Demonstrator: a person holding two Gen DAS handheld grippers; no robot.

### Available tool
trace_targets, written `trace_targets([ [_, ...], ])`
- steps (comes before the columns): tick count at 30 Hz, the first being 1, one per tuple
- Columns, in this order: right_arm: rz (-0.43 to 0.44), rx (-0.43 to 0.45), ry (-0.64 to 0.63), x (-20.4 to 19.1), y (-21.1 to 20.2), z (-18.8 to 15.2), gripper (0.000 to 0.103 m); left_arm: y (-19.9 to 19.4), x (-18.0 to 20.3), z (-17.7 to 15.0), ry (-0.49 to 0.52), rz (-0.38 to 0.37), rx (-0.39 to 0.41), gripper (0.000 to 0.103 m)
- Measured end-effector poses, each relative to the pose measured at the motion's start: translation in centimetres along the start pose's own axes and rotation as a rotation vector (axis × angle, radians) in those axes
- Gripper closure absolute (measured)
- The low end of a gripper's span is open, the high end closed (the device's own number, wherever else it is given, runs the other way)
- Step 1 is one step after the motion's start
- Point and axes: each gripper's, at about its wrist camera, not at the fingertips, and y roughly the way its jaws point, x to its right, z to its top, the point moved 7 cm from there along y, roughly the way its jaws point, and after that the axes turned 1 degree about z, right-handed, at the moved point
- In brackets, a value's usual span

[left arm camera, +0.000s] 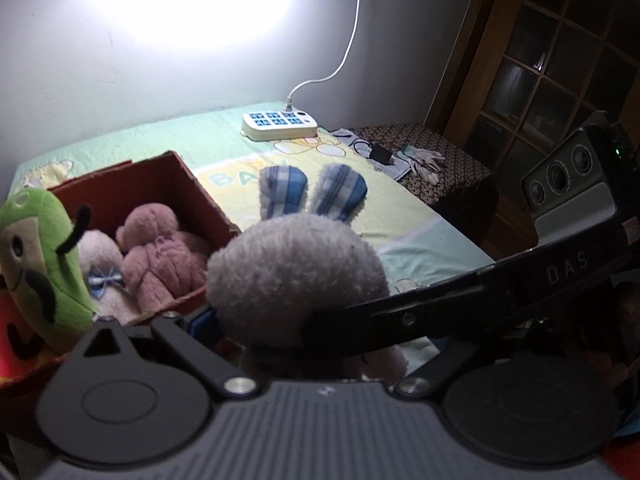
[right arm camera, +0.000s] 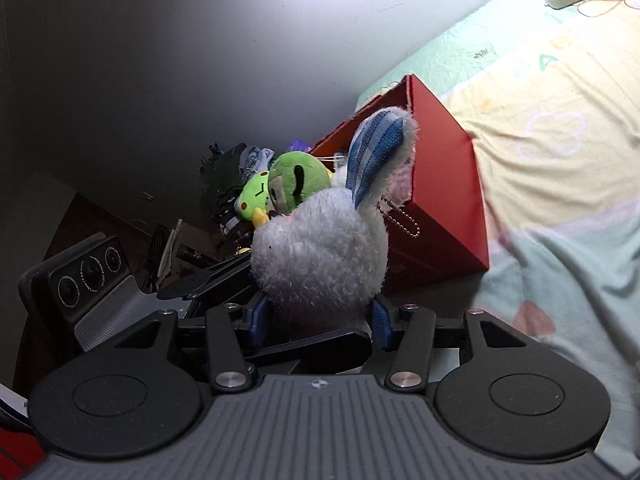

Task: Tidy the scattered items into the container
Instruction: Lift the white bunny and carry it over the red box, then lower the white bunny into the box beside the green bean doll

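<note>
Bedding point(left arm camera: 420, 232) carries the red box point(left arm camera: 188, 184), which we see already crowded with a pink plush point(left arm camera: 160, 256) and a green plush point(left arm camera: 40, 256) at its near rim. Just beside the box, the grey rabbit point(right arm camera: 320, 256) is clamped by our right gripper point(right arm camera: 320, 320); soft and light, it handles best at the body. Our left gripper point(left arm camera: 240, 332) sits against it; whether it grips, we cannot tell. Its bead chain point(right arm camera: 404, 220) may snag the wall.

Black gripper point(right arm camera: 318, 320) linkages, blue pads, silver screws
</note>
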Motion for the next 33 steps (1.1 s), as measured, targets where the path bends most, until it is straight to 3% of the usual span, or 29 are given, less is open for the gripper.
trace_targets([
  [15,-0.005,0.048,-0.061,-2.2,4.5,5.2,0.05,-1.2,-5.9,3.7,-0.077,0.061,0.103,0.003],
  [33,-0.007,0.029,-0.02,0.7,9.0,8.4,0.05,2.4,-11.3,3.9,-0.229,0.139,0.06,0.003],
])
